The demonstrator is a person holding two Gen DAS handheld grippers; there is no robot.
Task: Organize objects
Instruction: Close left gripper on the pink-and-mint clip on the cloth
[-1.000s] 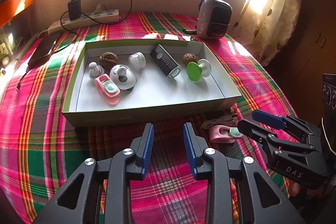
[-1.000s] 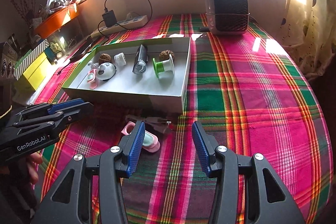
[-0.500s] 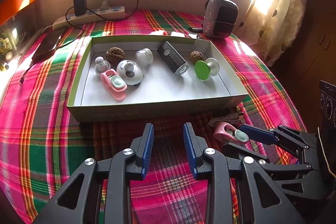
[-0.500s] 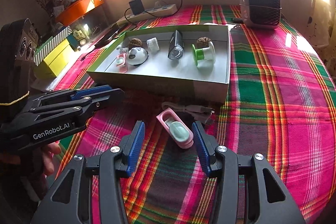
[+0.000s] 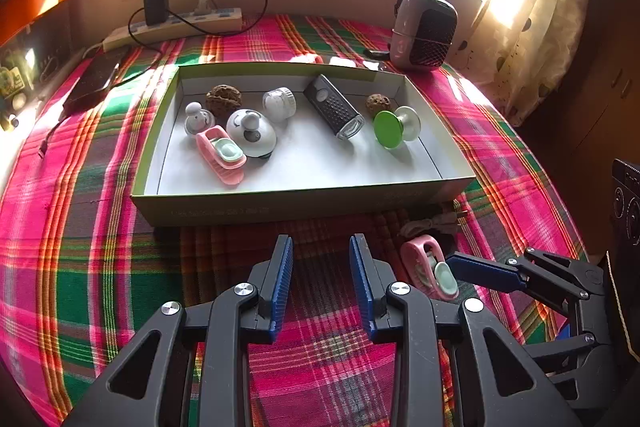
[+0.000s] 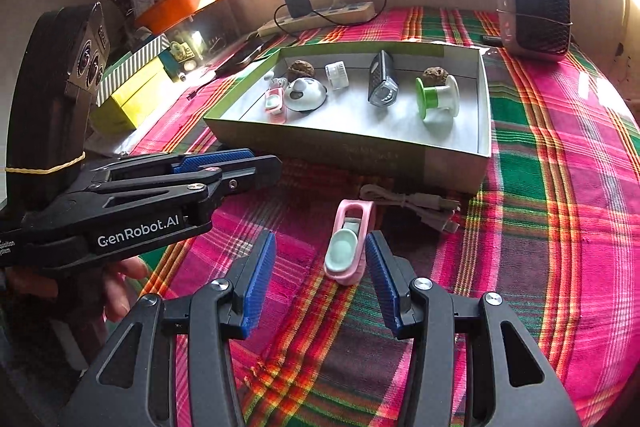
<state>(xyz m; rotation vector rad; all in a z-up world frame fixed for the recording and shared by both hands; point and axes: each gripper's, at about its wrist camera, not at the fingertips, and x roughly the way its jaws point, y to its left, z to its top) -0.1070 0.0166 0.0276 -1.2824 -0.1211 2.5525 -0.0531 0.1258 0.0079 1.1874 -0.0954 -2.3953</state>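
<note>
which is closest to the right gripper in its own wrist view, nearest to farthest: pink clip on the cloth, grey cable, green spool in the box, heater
From the right gripper:
1. Pink clip, between the open fingers, by the right one.
2. Grey cable, just beyond, against the box front.
3. Green spool, inside the box, right part.
4. Heater, far right, behind the box.

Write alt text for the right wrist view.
The right tool is open around a pink clip lying on a plaid cloth, not yet gripping it. Beyond lie a grey cable and an open box of small items; the left tool sits at left.
</note>
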